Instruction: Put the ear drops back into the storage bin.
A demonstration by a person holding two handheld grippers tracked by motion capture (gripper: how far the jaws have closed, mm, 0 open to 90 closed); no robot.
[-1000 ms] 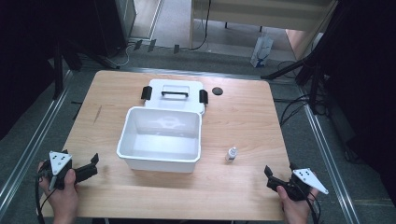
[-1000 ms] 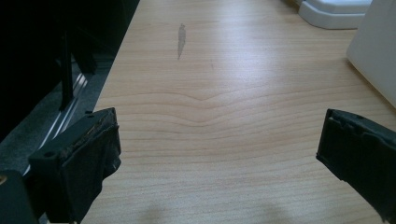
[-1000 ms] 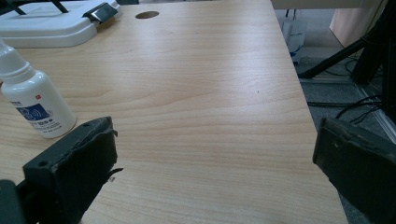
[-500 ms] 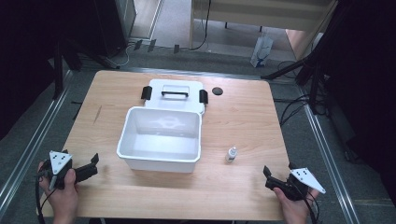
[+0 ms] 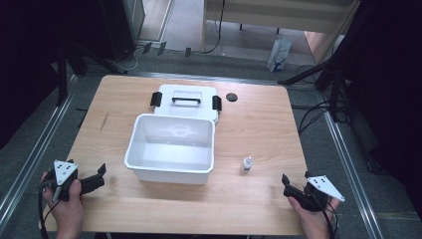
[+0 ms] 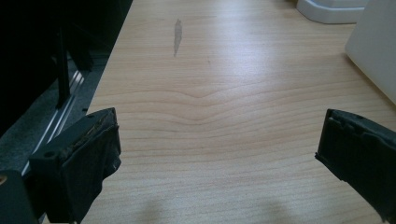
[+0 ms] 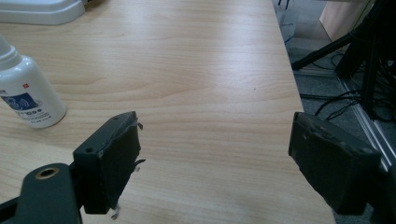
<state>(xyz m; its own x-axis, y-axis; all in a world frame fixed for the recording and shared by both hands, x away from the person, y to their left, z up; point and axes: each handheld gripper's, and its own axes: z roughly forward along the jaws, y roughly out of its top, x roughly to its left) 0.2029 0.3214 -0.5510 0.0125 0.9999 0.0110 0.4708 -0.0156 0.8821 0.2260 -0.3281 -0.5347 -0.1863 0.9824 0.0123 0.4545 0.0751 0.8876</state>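
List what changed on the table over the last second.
Almost nothing. The right gripper edged slightly left along the near edge; its jaws stay open and empty. The left gripper, white bin, lid and small bottle kept their places.

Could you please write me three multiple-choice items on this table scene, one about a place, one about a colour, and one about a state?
1. Where does the small bottle stand?
A. inside the white bin
B. on the table to the right of the white bin
C. on top of the lid

2. What colour is the handle on the lid?
A. black
B. red
C. white

3. How are the right gripper and the left gripper set?
A. both open and holding nothing
B. right shut on the bottle, left open
C. both shut

Answers: 1 B, the high view shows the bottle on bare wood beside the bin's right wall. 2 A, the handle shows as a dark bar against the white lid. 3 A, each gripper view shows its fingers wide apart with only table between them.
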